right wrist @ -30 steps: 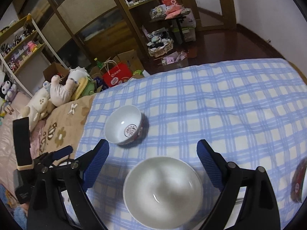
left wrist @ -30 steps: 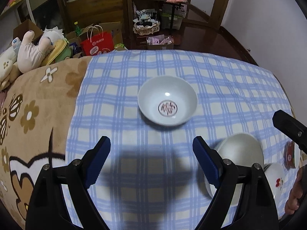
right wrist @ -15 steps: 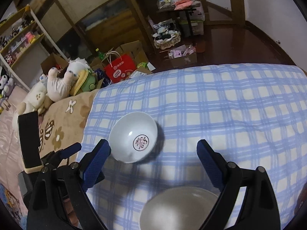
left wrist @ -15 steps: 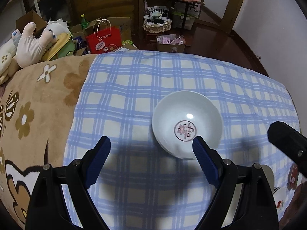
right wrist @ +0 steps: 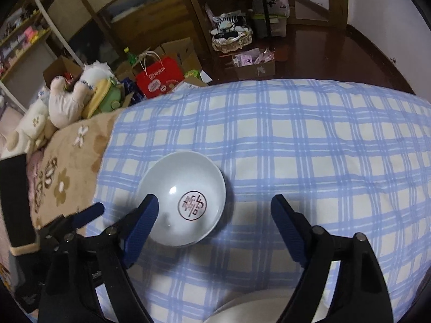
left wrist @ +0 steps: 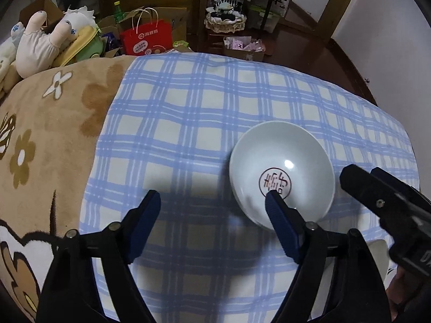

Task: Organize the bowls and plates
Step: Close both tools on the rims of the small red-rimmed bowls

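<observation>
A pale bowl (left wrist: 281, 167) with a red emblem inside sits on the blue checked cloth (left wrist: 204, 113). My left gripper (left wrist: 212, 202) straddles the bowl's left rim: its right finger hangs over the inside by the emblem and its left finger stands outside. Its jaws are closing, and the pads are clear of the rim. In the right wrist view the same bowl (right wrist: 186, 196) has its right rim between the fingers of my right gripper (right wrist: 214, 202). Those jaws are closing too, with no pad pressing. A second plain pale bowl (right wrist: 256, 306) shows at the bottom edge.
A brown flowered blanket (left wrist: 54, 134) lies to the left of the cloth, with plush toys (left wrist: 45, 43) behind it. Past the far edge are a red bag (left wrist: 146, 39), cardboard boxes and dark floor. A hand (left wrist: 398, 293) and part of a patterned dish (left wrist: 379, 253) show low on the right.
Both grippers came down and in towards the emblem bowl, which now lies partly between each pair of fingers. Both jaws have narrowed a little. The plain bowl slid to the bottom edge of the right wrist view.
</observation>
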{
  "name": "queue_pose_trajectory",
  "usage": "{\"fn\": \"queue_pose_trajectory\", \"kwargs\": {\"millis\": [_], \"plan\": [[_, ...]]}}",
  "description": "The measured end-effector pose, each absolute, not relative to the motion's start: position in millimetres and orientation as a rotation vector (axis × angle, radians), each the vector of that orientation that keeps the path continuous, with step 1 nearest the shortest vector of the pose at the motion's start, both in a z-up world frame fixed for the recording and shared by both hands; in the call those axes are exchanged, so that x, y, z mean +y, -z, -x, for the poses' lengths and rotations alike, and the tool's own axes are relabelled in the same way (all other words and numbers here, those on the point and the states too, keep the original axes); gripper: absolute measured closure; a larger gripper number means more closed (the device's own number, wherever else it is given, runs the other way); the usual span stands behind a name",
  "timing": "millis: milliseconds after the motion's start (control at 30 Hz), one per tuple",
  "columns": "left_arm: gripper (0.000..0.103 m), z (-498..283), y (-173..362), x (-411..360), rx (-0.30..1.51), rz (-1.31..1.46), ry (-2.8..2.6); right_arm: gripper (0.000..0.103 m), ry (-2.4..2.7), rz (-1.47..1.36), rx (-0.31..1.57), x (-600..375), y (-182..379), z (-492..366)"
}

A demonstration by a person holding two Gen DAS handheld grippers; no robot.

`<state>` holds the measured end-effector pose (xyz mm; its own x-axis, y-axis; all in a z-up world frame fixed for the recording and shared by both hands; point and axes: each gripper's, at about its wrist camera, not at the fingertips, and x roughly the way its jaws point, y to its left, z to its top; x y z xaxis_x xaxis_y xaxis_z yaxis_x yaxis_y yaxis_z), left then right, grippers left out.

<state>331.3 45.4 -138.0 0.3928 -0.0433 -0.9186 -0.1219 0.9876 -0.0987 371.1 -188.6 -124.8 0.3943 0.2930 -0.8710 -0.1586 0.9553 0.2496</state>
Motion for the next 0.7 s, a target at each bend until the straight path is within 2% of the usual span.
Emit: {"fn": "queue_pose_trajectory", "kwargs": {"millis": [200, 300, 433, 533, 567, 700], "plan": [[0.053, -332.6, 151.2, 56.3, 1.196, 0.263, -0.022, 0.036, -0.287, -0.120, 1.169, -182.6, 139.7, -378.0], [0.059, -333.9, 154.6, 57.1, 1.202, 0.292, 0.008, 0.042, -0.300, -0.147, 1.196, -182.0, 152.2, -380.8], [0.065, -336.1, 164.7, 57.4, 1.231, 0.337, 0.025, 0.047, -0.313, -0.183, 1.226, -182.1, 166.0, -383.8], [0.065, -337.4, 169.3, 57.8, 1.239, 0.351, 0.021, 0.069, -0.322, -0.187, 1.260, -178.5, 176.8, -386.4], [0.065, -337.5, 171.2, 56.7, 1.246, 0.339, 0.010, 0.084, -0.325, -0.190, 1.267, -177.8, 179.5, -387.0], [0.065, -334.4, 177.4, 55.3, 1.254, 0.334, -0.017, 0.089, -0.357, -0.220, 1.275, -178.0, 186.6, -385.9]]}}
